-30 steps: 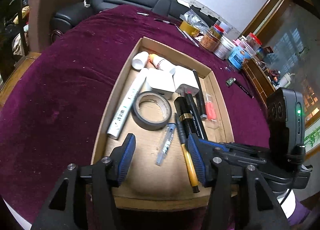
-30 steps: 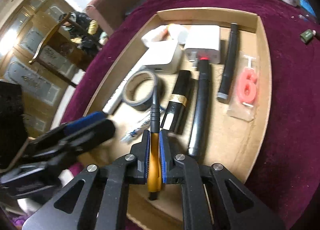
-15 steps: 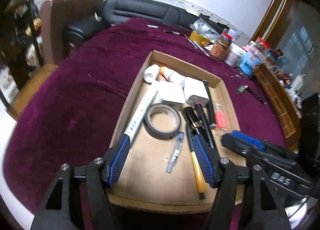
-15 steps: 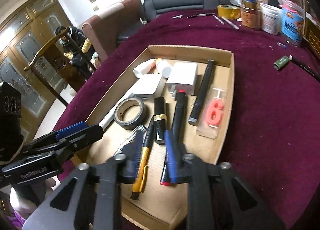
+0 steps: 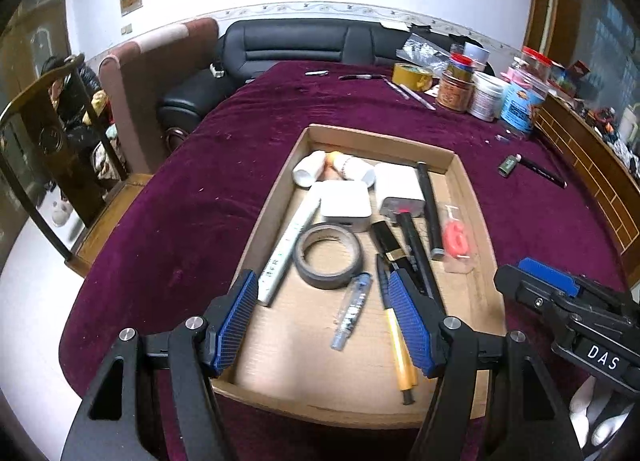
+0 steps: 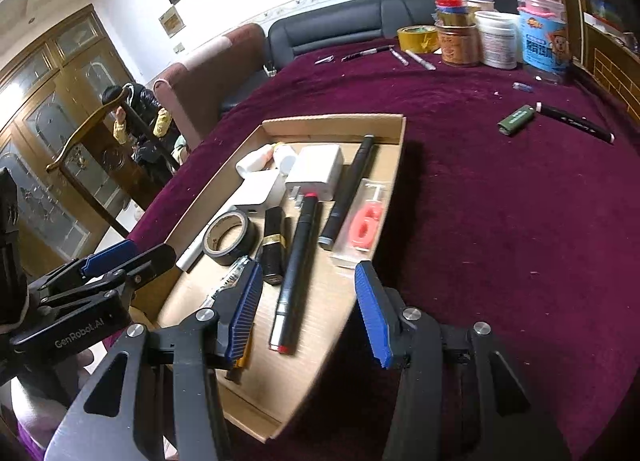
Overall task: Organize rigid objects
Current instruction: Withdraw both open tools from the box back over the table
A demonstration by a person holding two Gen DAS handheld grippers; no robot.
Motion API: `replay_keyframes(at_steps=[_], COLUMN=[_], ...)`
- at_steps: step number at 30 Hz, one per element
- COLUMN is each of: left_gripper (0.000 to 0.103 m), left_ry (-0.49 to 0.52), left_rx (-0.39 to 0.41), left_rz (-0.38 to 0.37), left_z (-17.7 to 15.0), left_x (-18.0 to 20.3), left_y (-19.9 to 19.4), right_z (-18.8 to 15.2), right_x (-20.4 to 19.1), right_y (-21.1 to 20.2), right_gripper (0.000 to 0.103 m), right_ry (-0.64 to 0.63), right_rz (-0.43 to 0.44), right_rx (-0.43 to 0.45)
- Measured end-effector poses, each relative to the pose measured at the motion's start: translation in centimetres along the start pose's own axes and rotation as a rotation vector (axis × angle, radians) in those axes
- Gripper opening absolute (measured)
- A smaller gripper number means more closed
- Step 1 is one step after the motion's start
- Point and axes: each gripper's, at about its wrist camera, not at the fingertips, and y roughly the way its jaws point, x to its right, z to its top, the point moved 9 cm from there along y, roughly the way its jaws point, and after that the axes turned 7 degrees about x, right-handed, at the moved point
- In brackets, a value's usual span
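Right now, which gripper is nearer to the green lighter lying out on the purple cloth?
Right. The right gripper hangs over the tray's near end, on the lighter's side. The left gripper sits over the tray's opposite side, farther away.

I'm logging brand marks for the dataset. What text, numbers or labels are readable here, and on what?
"DAS": right gripper body.
"GenRobot.AI": left gripper body.
"6": pink number candle in the cardboard tray.
Blue jar label, white tube print, syringe marks: too small to read.
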Motion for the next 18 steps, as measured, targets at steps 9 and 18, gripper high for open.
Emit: replay_keyframes(at_steps=[9,18], left_gripper=[0.062,0.062], left_ry=[0.077,0.154], left_rx=[-0.027,-0.065], left_rz=[0.005,0.028], left_z=[-0.1,-0.5], left_x=[3.3,6.6], left_y=[-0.2,0.5], right_z=[0.0,0.6], right_x=[3.1,6.4], right_y=[-1.2,-2.4], right_gripper=[0.047,0.047], right_ry=[0.06,0.107], right_rz=[0.002,-0.006], right_rx=[0.031,0.067])
